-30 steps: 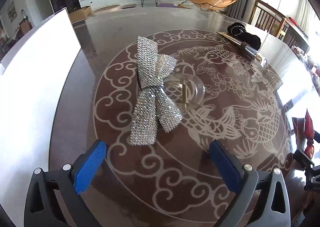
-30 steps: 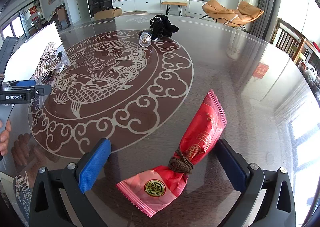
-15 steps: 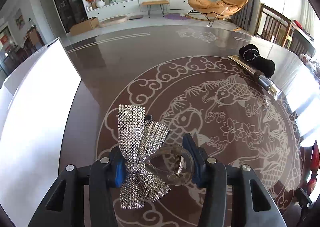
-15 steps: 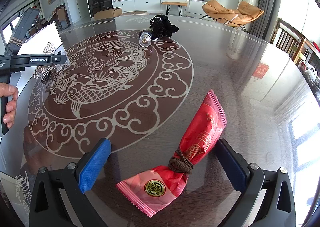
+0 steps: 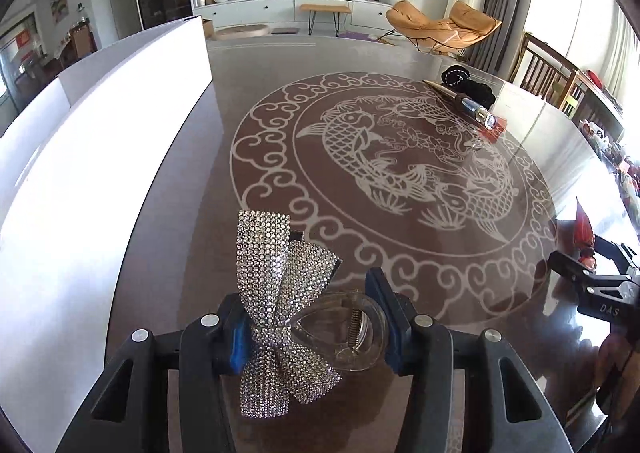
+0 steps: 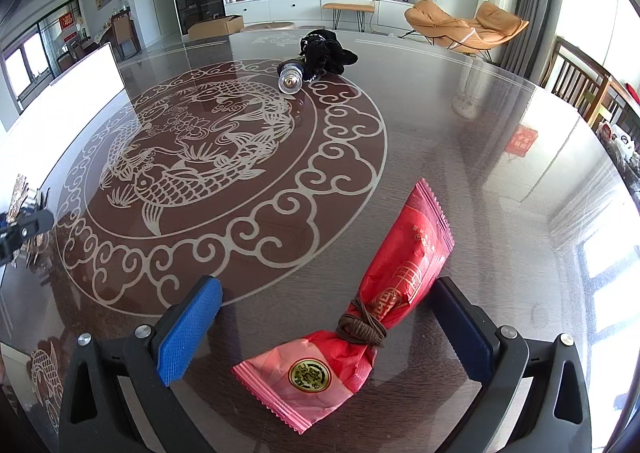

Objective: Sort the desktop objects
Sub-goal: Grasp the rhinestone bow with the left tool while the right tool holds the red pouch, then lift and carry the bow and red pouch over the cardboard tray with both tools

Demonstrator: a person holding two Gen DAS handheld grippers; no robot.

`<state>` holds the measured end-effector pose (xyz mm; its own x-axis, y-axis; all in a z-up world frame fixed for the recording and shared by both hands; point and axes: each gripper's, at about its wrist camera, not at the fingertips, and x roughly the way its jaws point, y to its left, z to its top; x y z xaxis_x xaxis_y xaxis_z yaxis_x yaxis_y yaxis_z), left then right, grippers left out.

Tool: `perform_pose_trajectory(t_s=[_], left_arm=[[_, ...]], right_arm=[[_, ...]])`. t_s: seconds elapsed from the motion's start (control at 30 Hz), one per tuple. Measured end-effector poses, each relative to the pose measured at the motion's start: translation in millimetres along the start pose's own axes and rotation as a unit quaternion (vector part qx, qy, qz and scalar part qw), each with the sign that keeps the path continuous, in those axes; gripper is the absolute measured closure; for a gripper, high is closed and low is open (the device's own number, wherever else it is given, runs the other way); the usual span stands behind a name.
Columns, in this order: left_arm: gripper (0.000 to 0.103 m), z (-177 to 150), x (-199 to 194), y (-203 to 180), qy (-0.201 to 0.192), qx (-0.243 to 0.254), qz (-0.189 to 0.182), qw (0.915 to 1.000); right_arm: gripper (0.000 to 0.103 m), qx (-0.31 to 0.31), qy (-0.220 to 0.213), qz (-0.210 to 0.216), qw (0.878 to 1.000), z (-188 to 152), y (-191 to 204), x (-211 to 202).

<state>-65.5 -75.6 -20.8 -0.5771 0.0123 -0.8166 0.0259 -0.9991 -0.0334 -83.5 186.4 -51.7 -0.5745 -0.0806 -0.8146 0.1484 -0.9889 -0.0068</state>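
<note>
Now the left hand-held gripper [image 5: 316, 327] clamps the rhinestone bow clip [image 5: 280, 301].

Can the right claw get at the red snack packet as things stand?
Probably yes. The right claw stands open with the red snack packet lying on the table between its fingers, neither pad touching it. Nothing else lies in the gap, and the left claw is busy holding the rhinestone bow hair clip far aside.

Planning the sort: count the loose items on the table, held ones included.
4: rhinestone bow hair clip in the left gripper; red snack packet between the open right gripper fingers; flashlight and black scrunchie far side.
</note>
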Motion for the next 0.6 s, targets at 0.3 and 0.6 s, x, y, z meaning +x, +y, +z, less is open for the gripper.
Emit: perform_pose_trajectory(t_s=[0.3,0.6], left_arm=[[0.019,-3,6,19,0.017,0.027,0.018,0.9993],[0.019,13,22,15,0.053,0.065,0.006,0.9964]], right_arm=[[0.000,-0.004,0.032,0.051,0.998,8,-12,-3],[0.018,0.084,0.229,0.071,0.967,52,-35,10]])
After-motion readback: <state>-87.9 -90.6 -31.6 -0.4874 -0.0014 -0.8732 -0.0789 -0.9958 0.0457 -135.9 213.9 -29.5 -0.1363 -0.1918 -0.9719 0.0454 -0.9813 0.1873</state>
